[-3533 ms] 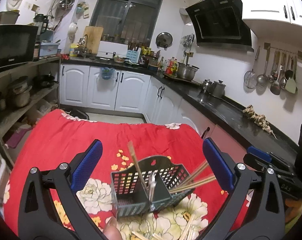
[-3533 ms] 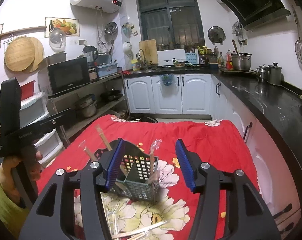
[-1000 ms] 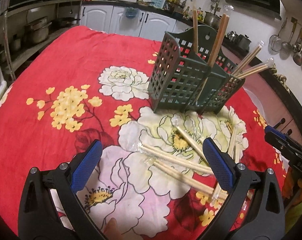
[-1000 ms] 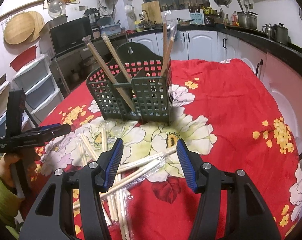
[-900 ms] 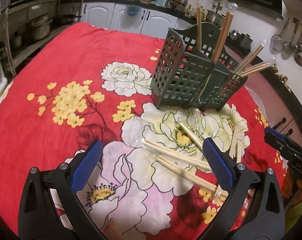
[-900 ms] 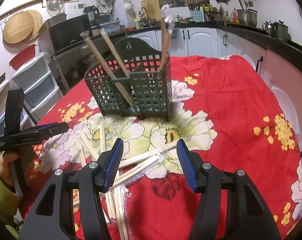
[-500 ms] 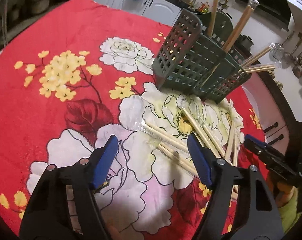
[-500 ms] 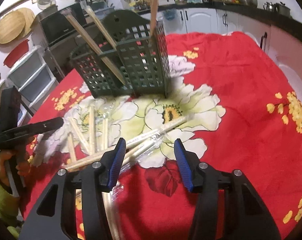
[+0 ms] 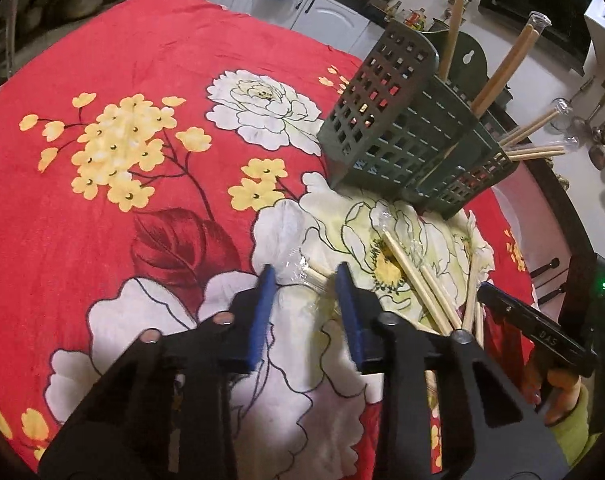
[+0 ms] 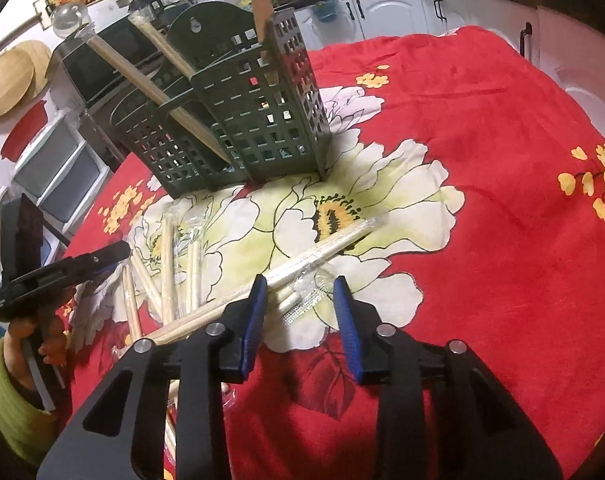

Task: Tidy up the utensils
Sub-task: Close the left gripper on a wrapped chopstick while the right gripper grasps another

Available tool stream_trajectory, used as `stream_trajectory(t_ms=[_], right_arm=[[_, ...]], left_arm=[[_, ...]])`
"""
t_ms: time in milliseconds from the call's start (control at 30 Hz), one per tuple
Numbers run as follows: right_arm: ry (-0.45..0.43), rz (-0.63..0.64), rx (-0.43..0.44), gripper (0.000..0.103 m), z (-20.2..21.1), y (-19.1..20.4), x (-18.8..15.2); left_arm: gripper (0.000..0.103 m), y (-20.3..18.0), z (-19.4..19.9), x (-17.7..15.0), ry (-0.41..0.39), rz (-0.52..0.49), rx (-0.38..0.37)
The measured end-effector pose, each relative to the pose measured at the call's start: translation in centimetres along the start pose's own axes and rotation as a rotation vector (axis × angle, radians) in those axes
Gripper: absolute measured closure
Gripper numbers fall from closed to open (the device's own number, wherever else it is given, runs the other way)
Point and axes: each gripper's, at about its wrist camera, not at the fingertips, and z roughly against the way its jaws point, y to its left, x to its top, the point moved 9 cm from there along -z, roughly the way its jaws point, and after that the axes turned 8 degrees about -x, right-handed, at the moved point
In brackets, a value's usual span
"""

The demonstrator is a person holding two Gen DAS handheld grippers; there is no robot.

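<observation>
While both fingers gape empty, wrapped chopsticks [image 10: 322,252] lie flat, angled toward caddy [image 10: 238,120].

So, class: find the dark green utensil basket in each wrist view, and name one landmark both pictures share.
Left wrist: the utensil basket stands upper right of centre, beyond the left gripper.
Right wrist: the basket stands upper left of centre.
Shared landmark: the big white flower with a yellow centre printed on the red cloth.

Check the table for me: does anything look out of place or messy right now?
Yes. Several wrapped chopsticks lie scattered and crisscrossed on the floral tablecloth in front of the green utensil basket, not in it. The few already in the basket lean at different angles. Nothing looks broken or spilled.
</observation>
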Motion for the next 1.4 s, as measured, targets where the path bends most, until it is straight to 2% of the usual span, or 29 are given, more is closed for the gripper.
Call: stream_trajectory(t_ms=[300,433,600,833,1033,1067,1100,1233,1400], right_arm=[[0.007,-0.006,0.003,0.088,-0.3,-0.2,0.1],[-0.001,0.0,0.01,0.098,-0.3,0.1,0.2],[-0.028,0.008,-0.004,0.102,0.3,0.1,0.4],[-0.058,-0.004,-0.021,0.102,1.2,-0.5,0.8],[-0.018,0.001,-0.058,0.101,0.5,-1.0,0.4],[-0.006,-0.001,-0.076,0.098,0.3,-1.2,0.3],[-0.005,-0.003,-0.084,0.091,0.2,-1.4,0.3],[0.025,-0.028,-0.078,0.08,-0.4,-1.4,0.5],[0.045,-0.014,-0.105,0.082,-1.4,-1.2,0.7]], left_arm=[[0.099,0.5,-0.3,0.9,-0.002,-0.003,-0.012],[0.101,0.6,-0.4,1.2,-0.003,0.007,-0.028],[0.101,0.6,0.1,1.6,-0.017,0.007,-0.04],[0.101,-0.7,1.2,2.4,-0.048,-0.025,-0.049],[0.101,-1.2,1.8,2.9,-0.058,-0.04,-0.053],[0.101,-1.2,1.9,3.0,-0.061,-0.041,-0.051],[0.101,-1.2,2.0,3.1,-0.063,-0.041,-0.05],[0.101,-1.1,2.5,3.2,-0.072,-0.04,-0.05],[0.101,-1.1,3.9,3.9,-0.108,-0.05,-0.044]])
